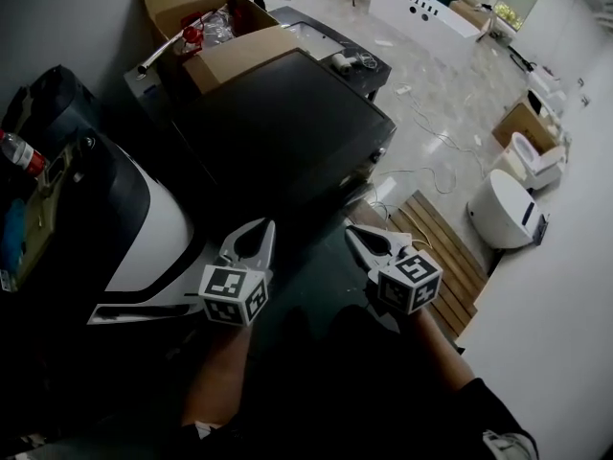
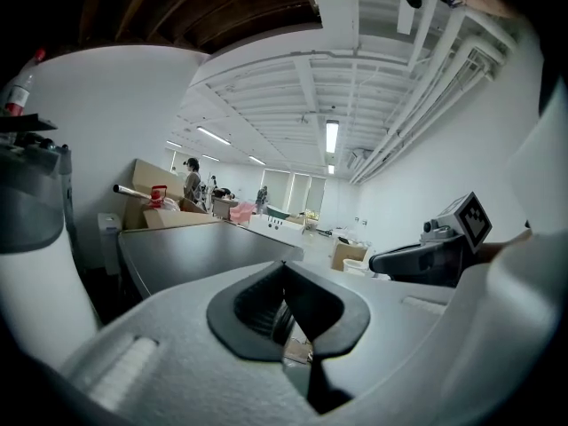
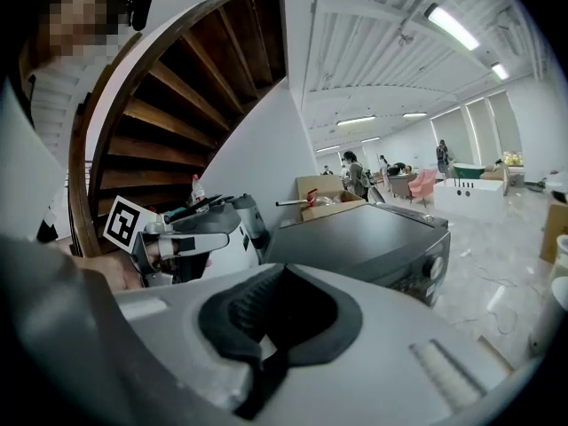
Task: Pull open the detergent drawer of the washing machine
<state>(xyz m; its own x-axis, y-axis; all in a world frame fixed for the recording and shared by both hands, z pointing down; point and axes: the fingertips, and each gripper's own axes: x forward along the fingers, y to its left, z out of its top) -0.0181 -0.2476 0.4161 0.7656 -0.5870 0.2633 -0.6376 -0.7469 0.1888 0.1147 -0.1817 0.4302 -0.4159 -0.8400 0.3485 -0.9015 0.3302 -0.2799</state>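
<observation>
Dark-grey washing machine (image 1: 287,123) lies ahead, so I judge this the approach, left gripper (image 1: 261,230) and right gripper (image 1: 356,236) both closed and empty; next, I must part one and find the detergent drawer.

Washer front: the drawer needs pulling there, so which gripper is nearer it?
Right. The right gripper hangs just short of the washer front; the left gripper is farther off, to the left of that face.

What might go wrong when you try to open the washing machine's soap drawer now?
The left gripper and right gripper are both shut and empty, so they might just bump the washing machine instead of catching the drawer. Loose cables lie on the floor near it and might trip someone.
</observation>
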